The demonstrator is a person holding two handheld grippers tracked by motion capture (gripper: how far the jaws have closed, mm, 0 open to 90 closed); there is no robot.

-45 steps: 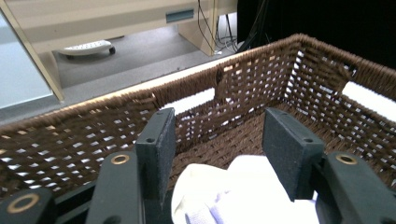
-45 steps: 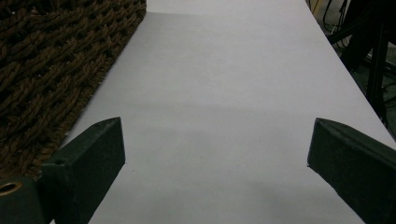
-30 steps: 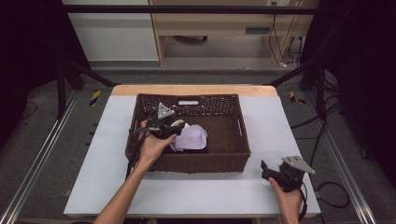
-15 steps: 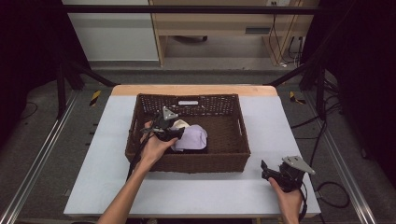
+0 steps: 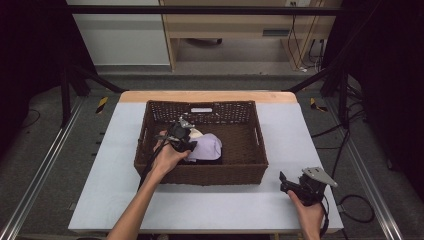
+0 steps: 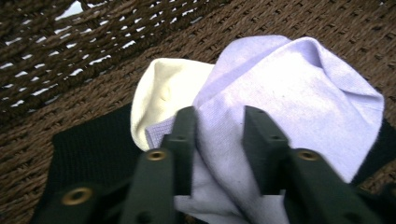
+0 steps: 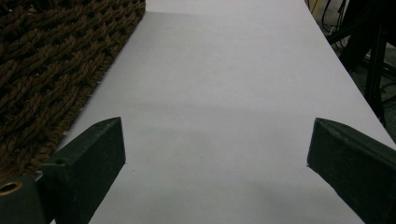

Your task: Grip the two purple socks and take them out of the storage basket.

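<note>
L gripper (image 5: 186, 145) was down inside the wicker basket (image 5: 250, 167), w/ its jaws having just been closing; in the left gripper view they pinched a fold of the lilac cloth (image 6: 299, 98) between them, so clamped on that cloth. The cloth lay on the basket floor, left of centre, nearer the front wall than the back, partly over a cream cloth (image 6: 161, 93) and a black cloth (image 6: 93, 149) that spread toward the left wall. Room around L gripper was tight on its left, w/ the basket's left wall close by; the right half of the basket floor was bare weave, open for a sideways move. Above the rim nothing stood in the way. R gripper (image 5: 295, 186) rested on the white table (image 5: 200, 210) near the front right corner, just beside the basket's front right corner but apart from it. Its jaws stood wide apart w/ nothing between them; in the right gripper view bare tabletop ran ahead, basket wall on one side, table edge on the other. Table strips left and front of the basket were bare, as was the right strip beyond R gripper.
</note>
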